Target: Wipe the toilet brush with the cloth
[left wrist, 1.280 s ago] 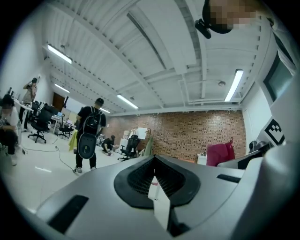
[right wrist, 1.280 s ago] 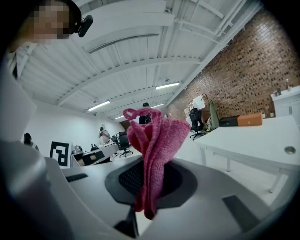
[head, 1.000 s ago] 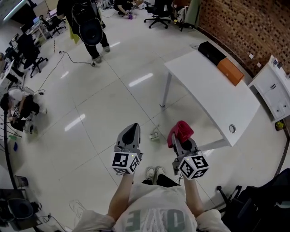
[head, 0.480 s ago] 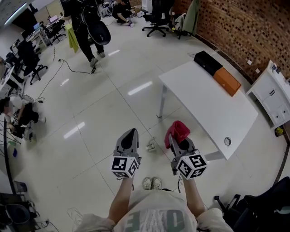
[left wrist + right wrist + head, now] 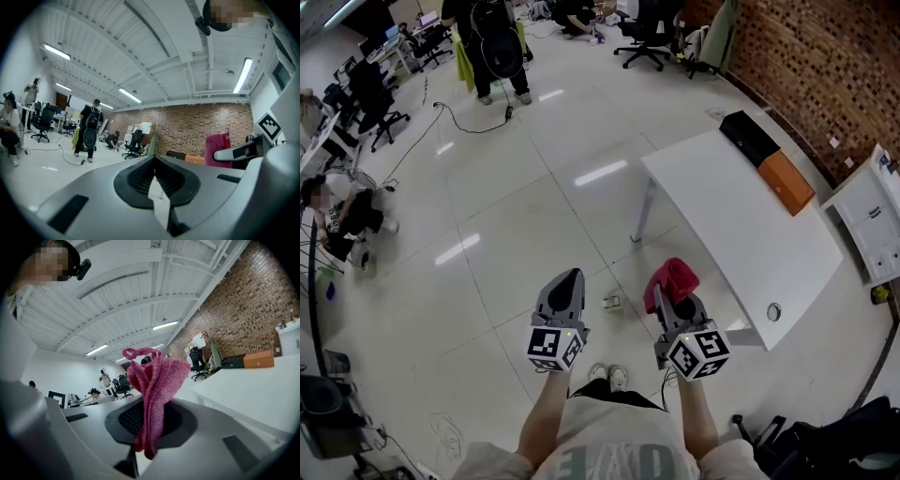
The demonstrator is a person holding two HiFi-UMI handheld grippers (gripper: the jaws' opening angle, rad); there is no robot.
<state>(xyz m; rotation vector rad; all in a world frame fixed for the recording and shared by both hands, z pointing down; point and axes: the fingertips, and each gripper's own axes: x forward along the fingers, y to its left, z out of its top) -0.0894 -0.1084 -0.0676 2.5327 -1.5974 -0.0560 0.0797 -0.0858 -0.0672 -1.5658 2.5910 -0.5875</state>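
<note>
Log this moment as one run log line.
left gripper: shut, empty | right gripper: shut on pink cloth | toilet brush: not in view | white table: ahead, right

AHEAD: tiled floor (image 5: pixel 516 234) lay open before left gripper (image 5: pixel 571 277) | LOW: small object (image 5: pixel 612 302) lay on floor between the grippers | RIGHT: white table (image 5: pixel 731 225) and table leg (image 5: pixel 643 206) stood near right gripper (image 5: pixel 667 298) | TABLE FAR EDGE: black case (image 5: pixel 750 137), orange box (image 5: pixel 787 181) | FAR: standing person (image 5: pixel 495 47)
</note>
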